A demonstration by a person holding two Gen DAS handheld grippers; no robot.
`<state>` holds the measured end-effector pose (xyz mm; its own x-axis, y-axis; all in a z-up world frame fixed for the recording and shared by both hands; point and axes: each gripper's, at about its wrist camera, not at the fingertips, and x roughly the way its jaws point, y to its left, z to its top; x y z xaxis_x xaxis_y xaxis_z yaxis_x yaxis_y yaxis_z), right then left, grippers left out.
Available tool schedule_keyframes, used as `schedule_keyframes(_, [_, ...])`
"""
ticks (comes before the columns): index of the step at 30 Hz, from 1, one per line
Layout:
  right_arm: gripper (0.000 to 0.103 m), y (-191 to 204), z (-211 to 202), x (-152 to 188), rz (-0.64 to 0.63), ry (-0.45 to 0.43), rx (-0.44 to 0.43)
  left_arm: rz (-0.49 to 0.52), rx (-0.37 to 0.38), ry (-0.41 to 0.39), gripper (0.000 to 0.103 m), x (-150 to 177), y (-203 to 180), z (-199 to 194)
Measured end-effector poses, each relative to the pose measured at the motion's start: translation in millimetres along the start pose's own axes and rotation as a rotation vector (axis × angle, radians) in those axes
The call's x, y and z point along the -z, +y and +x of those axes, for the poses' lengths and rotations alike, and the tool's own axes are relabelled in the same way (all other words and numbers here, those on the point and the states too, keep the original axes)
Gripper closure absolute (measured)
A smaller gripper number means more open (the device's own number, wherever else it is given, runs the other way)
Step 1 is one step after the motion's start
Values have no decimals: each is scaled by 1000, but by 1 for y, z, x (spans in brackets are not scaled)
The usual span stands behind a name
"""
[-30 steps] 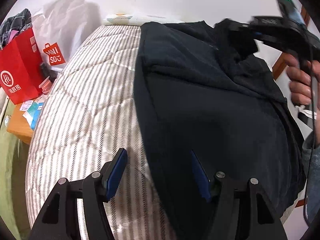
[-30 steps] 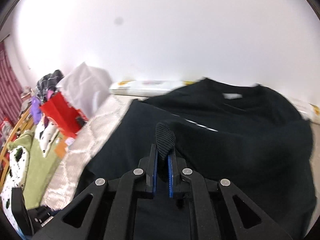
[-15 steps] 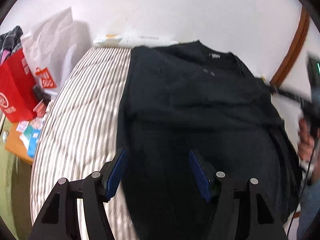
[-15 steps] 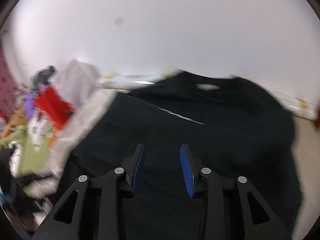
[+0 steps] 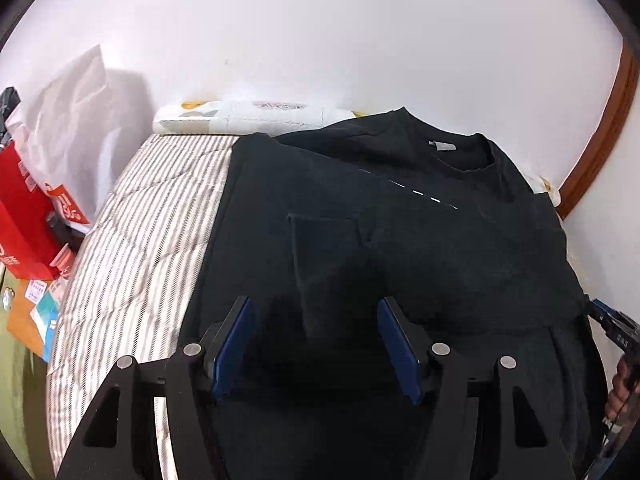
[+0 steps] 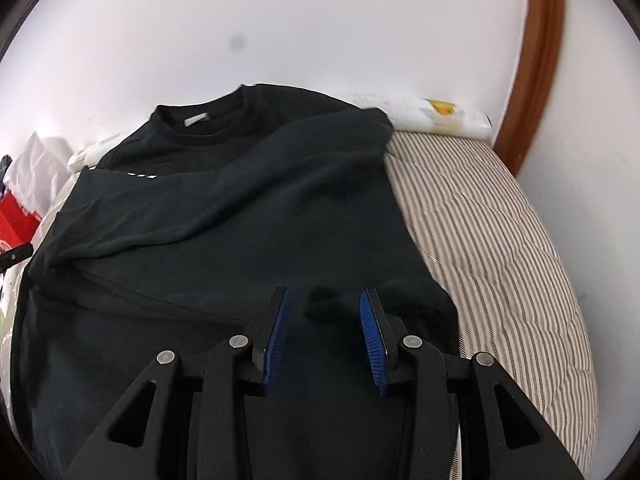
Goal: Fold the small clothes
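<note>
Sleeve's released and lies across the black sweatshirt [image 6: 224,208] on the striped bed [image 6: 500,216]. Right tongs [image 6: 324,334] have sprung wide, empty; left tongs [image 5: 316,344] gape wide too. Sleeve fold looks done, so the body fold likely comes next.

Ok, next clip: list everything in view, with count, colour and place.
sweatshirt: one, black, spread on the bed, sleeves folded across the body
bedcover: one, brown and white stripes, under the sweatshirt
pillow: one, white with a print, at the wall end
paper bag: one, red, left of the bed
plastic bag: one, white, behind the red one
trim: one, brown wood, on the wall
left tool: open, above the sweatshirt
right tool: open, above the sweatshirt
</note>
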<state>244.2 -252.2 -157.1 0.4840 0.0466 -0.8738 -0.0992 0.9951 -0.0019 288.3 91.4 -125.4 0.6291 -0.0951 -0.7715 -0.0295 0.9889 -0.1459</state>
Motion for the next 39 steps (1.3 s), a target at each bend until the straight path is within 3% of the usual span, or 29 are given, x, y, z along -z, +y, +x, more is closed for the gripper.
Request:
schedule_keyframes(10, [67, -5, 1, 6, -8, -11, 6, -8, -19, 51, 45, -6, -5, 45])
schedule_keyframes(14, [67, -8, 1, 8, -1, -11, 12, -16, -26, 34, 49, -6, -5, 53])
schedule_keyframes(19, [67, -17, 10, 11, 41, 0, 26, -23, -48, 21, 90, -9, -7, 48])
schedule_keyframes(21, [67, -20, 15, 13, 48, 15, 39, -27, -32, 4, 94, -11, -5, 41])
schedule_keyframes(26, [67, -31, 24, 16, 81, 45, 69, -86, 77, -23, 95, -16, 13, 15])
schedule_keyframes(31, [67, -34, 7, 11, 85, -11, 32, -133, 165, -59, 95, -16, 25, -8])
schedule_keyframes(39, [67, -35, -1, -3, 106, -43, -4, -105, 164, 1, 93, -8, 26, 1])
